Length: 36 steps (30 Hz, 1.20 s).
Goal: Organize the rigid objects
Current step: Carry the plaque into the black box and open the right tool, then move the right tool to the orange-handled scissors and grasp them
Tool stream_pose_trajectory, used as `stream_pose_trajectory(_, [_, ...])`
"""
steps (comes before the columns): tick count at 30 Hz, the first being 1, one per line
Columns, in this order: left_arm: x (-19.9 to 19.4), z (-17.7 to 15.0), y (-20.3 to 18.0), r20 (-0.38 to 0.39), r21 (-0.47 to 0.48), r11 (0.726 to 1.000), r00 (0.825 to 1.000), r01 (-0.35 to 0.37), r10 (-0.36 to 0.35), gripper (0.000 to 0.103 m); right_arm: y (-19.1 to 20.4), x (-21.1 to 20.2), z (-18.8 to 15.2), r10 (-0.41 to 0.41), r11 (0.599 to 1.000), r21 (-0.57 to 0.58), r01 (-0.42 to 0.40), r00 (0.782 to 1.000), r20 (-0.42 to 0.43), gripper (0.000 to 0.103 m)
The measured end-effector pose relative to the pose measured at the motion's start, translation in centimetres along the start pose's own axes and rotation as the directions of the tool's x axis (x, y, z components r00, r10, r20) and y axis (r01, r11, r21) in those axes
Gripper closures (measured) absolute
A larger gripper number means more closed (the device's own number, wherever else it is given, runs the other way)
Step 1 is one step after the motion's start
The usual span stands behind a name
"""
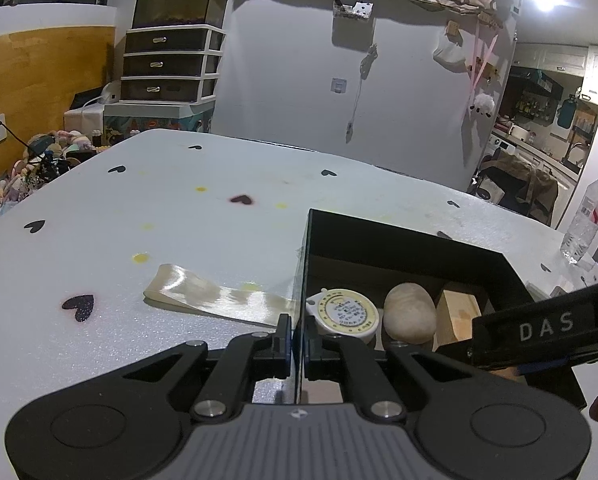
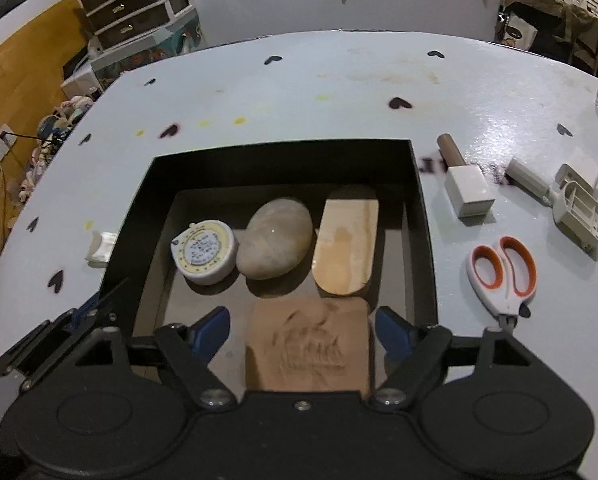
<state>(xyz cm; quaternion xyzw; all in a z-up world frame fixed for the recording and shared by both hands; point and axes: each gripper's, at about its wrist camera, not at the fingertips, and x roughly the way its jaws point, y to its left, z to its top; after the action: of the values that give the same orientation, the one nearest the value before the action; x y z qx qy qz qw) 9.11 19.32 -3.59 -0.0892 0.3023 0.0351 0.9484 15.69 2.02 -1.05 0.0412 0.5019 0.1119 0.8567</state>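
Black box (image 2: 419, 216) with tape measure (image 2: 207, 252), stone (image 2: 275, 238), wooden block (image 2: 345, 248).

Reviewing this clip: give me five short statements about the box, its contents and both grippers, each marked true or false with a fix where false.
1. The left gripper is clamped on the wall of the black box. True.
2. The stone lies between the tape measure and the wooden block. True.
3. The scissors lie inside the box. False: they lie on the table, to the right of the box.
4. The right gripper is shut tight on nothing. False: its fingers stand apart, either side of a tan embossed slab over the box.
5. The box holds only the tape measure. False: it also holds the stone and wooden block.
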Motion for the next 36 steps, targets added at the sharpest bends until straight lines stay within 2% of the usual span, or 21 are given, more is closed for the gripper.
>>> stream_pose_trajectory(7, [0.0,0.0,0.0,0.001,0.001,1.000,1.000,-0.002,0.002,0.098,-0.4,-1.0,0.1,0.029,1.000,-0.001,-0.029,0.999,0.019,0.021])
stream_pose_trajectory(9, [0.0,0.0,0.0,0.001,0.002,1.000,1.000,-0.002,0.002,0.098,-0.5,-1.5,0.1,0.060,0.998,-0.014,-0.060,0.998,0.030,0.024])
stream_pose_trajectory(12, [0.0,0.0,0.0,0.000,0.002,1.000,1.000,-0.002,0.002,0.098,-0.4,-2.0,0.1,0.122,0.992,-0.047,-0.120,0.991,0.048,0.045])
stream_pose_trajectory(14, [0.0,0.0,0.0,0.001,0.002,1.000,1.000,-0.002,0.002,0.098,-0.4,-2.1,0.1,0.176,0.983,-0.062,-0.173,0.983,0.056,0.070])
stream_pose_trajectory(16, [0.0,0.0,0.0,0.001,0.002,1.000,1.000,-0.002,0.002,0.098,-0.1,-1.8,0.1,0.205,0.977,-0.076,-0.201,0.977,0.055,0.084])
stream_pose_trajectory(19, [0.0,0.0,0.1,0.001,0.002,1.000,1.000,-0.002,0.002,0.098,0.6,-1.2,0.3,0.227,0.968,-0.123,-0.218,0.972,0.064,0.093])
stream_pose_trajectory(25, [0.0,0.0,0.0,0.000,0.002,1.000,1.000,-0.002,0.002,0.098,1.9,1.6,1.2,0.268,0.949,-0.177,-0.262,0.963,0.012,0.095])
stream_pose_trajectory(31, [0.0,-0.1,0.2,-0.003,0.003,1.000,1.000,-0.008,0.008,0.098,1.8,4.8,1.6,0.272,0.949,-0.143,-0.282,0.958,-0.090,0.095])
stream_pose_trajectory(36, [0.0,0.0,0.2,-0.003,0.006,1.000,1.000,-0.011,0.011,0.098,1.2,3.8,0.9,0.272,0.942,-0.175,-0.287,0.956,-0.109,0.095])
